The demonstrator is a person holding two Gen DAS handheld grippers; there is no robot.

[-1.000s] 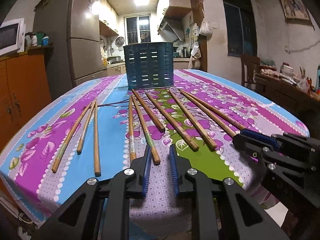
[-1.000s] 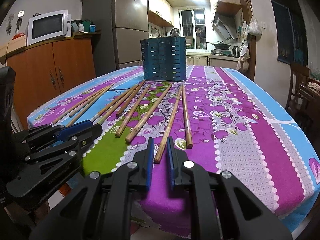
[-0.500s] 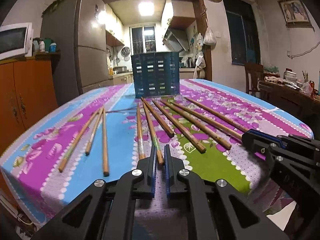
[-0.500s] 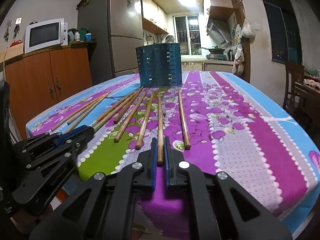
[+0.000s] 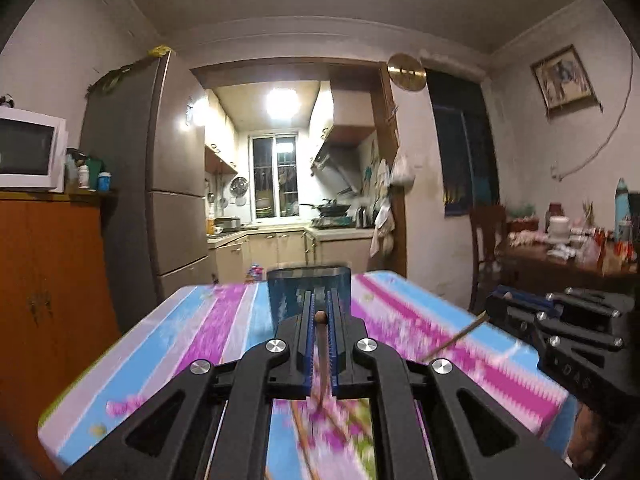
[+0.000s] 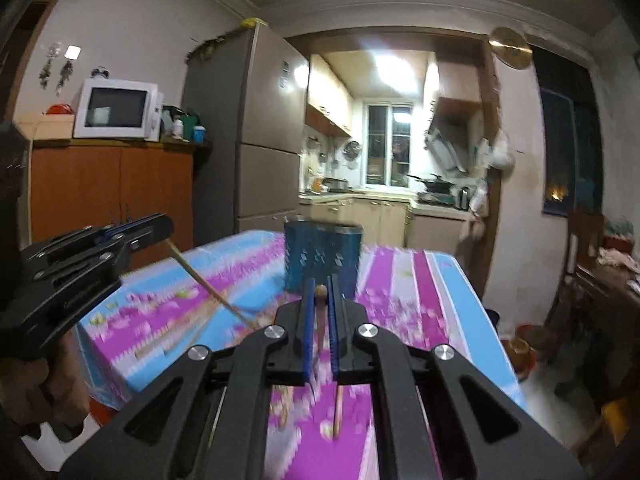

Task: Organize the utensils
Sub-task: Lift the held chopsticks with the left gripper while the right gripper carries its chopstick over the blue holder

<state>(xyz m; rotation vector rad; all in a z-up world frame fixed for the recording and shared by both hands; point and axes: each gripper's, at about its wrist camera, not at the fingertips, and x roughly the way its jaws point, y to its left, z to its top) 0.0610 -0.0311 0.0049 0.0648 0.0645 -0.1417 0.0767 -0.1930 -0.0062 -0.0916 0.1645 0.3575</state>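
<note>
My left gripper is shut on a wooden chopstick whose round end shows between the blue pads. My right gripper is shut on another chopstick the same way. Both are lifted above the table and tilted up. The dark blue slotted utensil holder stands upright at the table's far end, straight ahead in both views. Each view shows the other gripper: the right one and the left one, its chopstick slanting down. Other chopsticks on the table are blurred.
The table has a purple, blue and green floral cloth. A fridge and an orange cabinet with a microwave stand at the left. A wooden chair and a cluttered side table are at the right.
Both grippers have risen off the table and tilted upward, each carrying the chopstick it closed on. The table and holder now sit lower in both views.
</note>
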